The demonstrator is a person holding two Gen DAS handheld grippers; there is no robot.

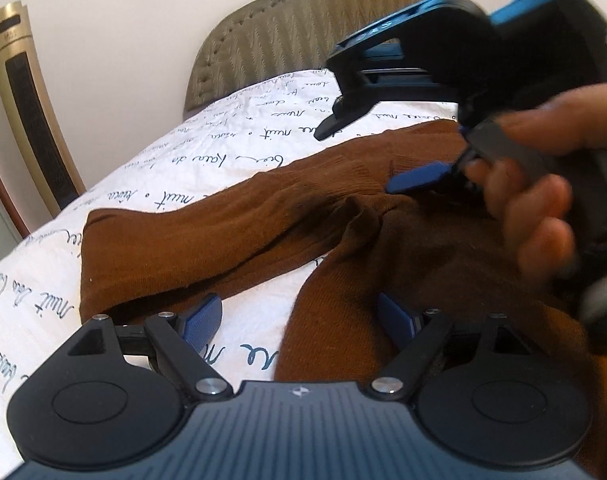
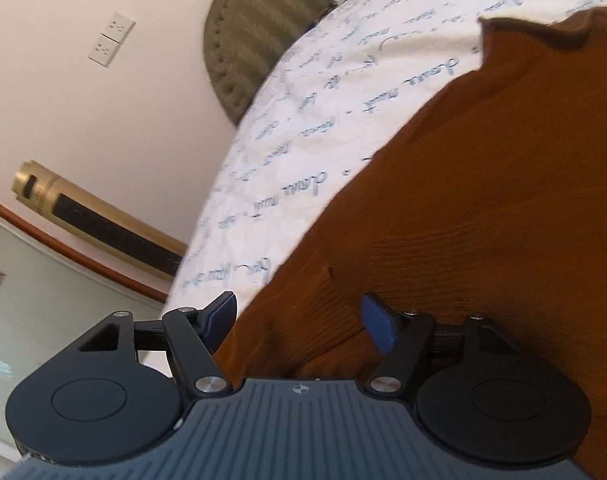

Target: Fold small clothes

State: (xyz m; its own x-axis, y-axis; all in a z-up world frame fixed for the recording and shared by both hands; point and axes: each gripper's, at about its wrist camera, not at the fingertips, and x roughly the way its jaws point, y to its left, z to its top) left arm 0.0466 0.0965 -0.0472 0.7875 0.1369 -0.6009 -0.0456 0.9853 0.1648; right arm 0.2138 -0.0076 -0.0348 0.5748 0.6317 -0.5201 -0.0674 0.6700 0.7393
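Nearby, heater (image 1: 27,108) beside headboard (image 1: 303,28).

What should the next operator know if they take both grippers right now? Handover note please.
Left gripper: open, low over the brown knit garment, nothing gripped.
Right gripper: jaws apart, the garment's ribbed edge between the blue pads; no pinch visible. The hand holding it shows in the left view.
Garment: lying on the white bedsheet with dark handwriting print, one long part stretched out towards the padded olive headboard, bunched in the middle.
Done: no neat fold visible.
Left: grip, smooth out, then fold.
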